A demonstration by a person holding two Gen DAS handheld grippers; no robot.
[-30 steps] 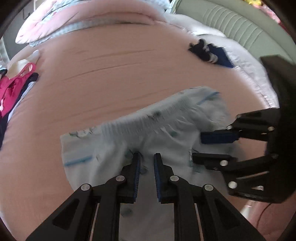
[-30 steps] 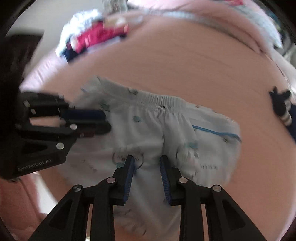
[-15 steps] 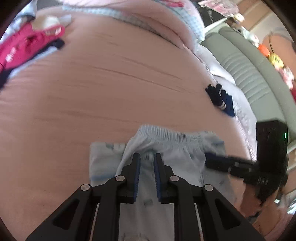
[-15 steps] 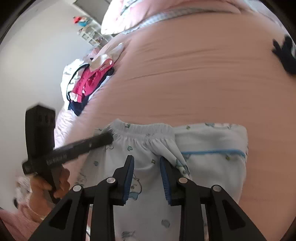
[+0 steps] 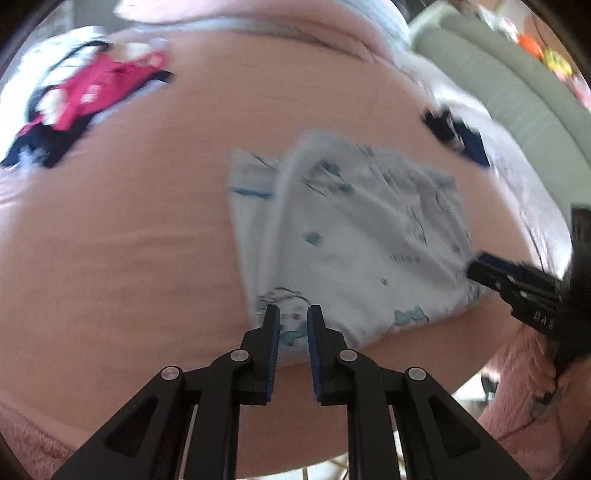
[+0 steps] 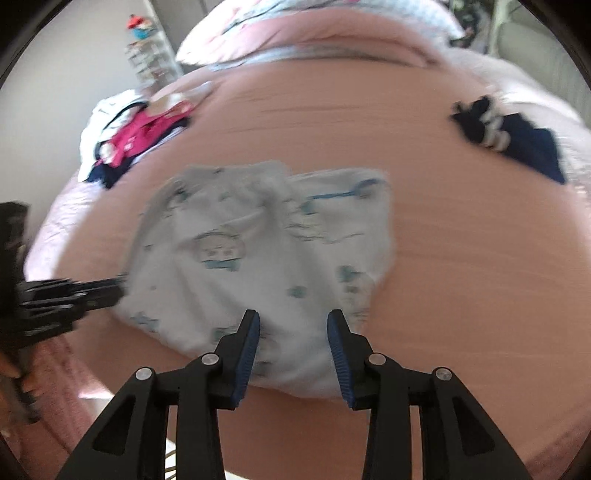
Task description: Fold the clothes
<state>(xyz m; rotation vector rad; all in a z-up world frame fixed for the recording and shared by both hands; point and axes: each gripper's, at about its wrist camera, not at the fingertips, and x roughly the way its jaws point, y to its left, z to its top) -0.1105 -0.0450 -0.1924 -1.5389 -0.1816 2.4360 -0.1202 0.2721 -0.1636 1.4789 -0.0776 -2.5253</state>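
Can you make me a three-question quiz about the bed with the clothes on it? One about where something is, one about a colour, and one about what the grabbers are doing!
1. Where do the pale blue printed shorts lie?
A. on the pink bed sheet
B. on the floor
C. on top of the pile of clothes

2. What colour are the pads on the gripper fingers?
A. red
B. blue
C. yellow

3. What is the right gripper doing?
A. squeezing a sock
B. lifting the pillow
C. opening its jaws, not pinching the cloth beneath them

Answers: 1 A, the shorts lie flat on the sheet, apart from the pile at the far left. 2 B, blue ribbed strips line the black fingers. 3 C, there is a wide gap between the pads and the shorts lie flat underneath.
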